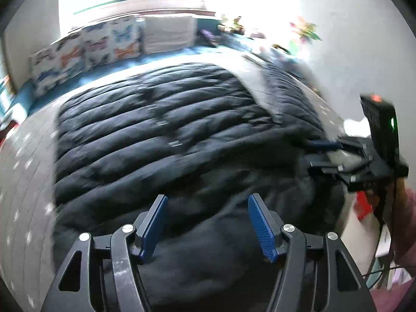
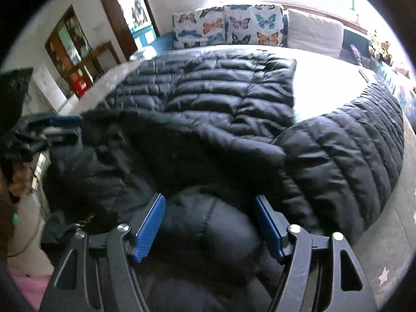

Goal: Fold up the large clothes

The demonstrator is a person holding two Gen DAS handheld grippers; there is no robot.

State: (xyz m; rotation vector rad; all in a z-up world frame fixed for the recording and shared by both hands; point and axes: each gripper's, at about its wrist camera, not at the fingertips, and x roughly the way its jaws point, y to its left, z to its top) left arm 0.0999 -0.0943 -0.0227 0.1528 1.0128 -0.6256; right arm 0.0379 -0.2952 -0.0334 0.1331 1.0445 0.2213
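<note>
A large black quilted puffer coat [image 1: 161, 135] lies spread on a grey star-print bed cover [image 1: 23, 171]. My left gripper [image 1: 208, 200] is open, its blue pads just above the coat's near edge. The coat also fills the right wrist view [image 2: 228, 98], with one sleeve [image 2: 348, 150] stretched out to the right. My right gripper [image 2: 210, 200] is open over a bunched fold of the coat. The right gripper also shows in the left wrist view [image 1: 325, 145] at the coat's right edge. The left gripper shows in the right wrist view [image 2: 59, 122] at far left.
Butterfly-print pillows [image 2: 228, 26] and a white pillow [image 2: 314, 31] stand at the bed's far end under a bright window. Shelves and a cabinet [image 2: 72, 49] line the left wall. Small toys [image 2: 379, 44] sit at the far right.
</note>
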